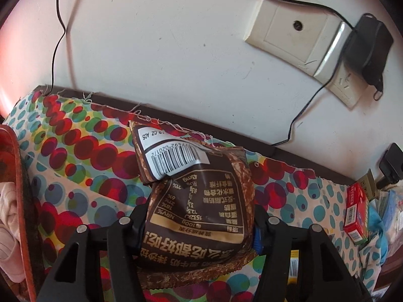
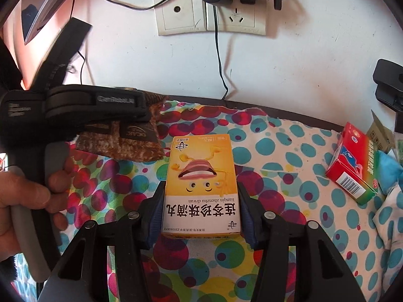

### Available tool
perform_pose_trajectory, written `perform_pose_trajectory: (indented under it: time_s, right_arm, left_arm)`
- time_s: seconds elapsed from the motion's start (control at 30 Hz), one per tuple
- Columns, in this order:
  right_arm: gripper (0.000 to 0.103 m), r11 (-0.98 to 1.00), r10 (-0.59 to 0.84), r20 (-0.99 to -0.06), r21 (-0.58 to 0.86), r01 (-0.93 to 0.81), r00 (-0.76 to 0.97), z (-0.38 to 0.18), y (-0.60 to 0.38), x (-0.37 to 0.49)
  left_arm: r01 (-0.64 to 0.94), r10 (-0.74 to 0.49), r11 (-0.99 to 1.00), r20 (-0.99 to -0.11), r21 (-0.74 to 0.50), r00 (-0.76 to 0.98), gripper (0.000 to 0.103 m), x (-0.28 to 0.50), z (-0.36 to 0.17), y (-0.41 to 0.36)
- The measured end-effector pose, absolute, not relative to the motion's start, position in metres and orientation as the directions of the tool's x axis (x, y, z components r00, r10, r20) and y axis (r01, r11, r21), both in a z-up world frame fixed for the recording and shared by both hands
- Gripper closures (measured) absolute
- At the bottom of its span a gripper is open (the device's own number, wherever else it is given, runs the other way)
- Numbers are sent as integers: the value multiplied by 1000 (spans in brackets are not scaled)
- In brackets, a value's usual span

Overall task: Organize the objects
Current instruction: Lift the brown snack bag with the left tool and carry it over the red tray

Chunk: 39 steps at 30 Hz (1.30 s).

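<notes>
Pinching the crinkly brown foil snack packet (image 1: 199, 216), the left gripper (image 1: 201, 222) is needing steadiness, while the right gripper (image 2: 200, 209) is clamping the yellow cardboard medicine box (image 2: 201, 183) toward 12 o'clock.

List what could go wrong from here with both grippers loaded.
1. The brown snack bag is soft and puffy between the left gripper fingers; it may crumple or slide out.
2. The right gripper clamps only the near end of the yellow medicine box, so it could pivot or tip.
3. The two grippers work close together and could knock each other.
</notes>
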State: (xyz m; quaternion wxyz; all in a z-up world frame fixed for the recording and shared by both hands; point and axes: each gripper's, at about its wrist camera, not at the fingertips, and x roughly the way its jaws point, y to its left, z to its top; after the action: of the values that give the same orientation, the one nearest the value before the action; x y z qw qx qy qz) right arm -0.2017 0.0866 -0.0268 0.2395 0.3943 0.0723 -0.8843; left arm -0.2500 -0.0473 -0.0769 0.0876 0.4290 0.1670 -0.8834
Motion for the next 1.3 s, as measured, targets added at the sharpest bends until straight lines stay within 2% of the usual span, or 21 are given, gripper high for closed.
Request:
perform_pose_trajectory:
  time_s: [0.5,0.8,1.3]
  right_arm:
    - [53,-895,-333,-755,64,441,-565,-32,91,-208]
    - [53,-899,-314,-768,51,436,-559,-34,90,-210]
    - [54,-898,-280,-784,10,439,-554,-39,83,-212]
  left_arm:
    - [173,-63,-983,-756,-67,-652,42,-205,-43,-24]
    - [129,-69,-991,-736,-25,-674,42,-174,-32,-8]
    - [114,-82,-993,-696,0,-714,42,-105,14,-38]
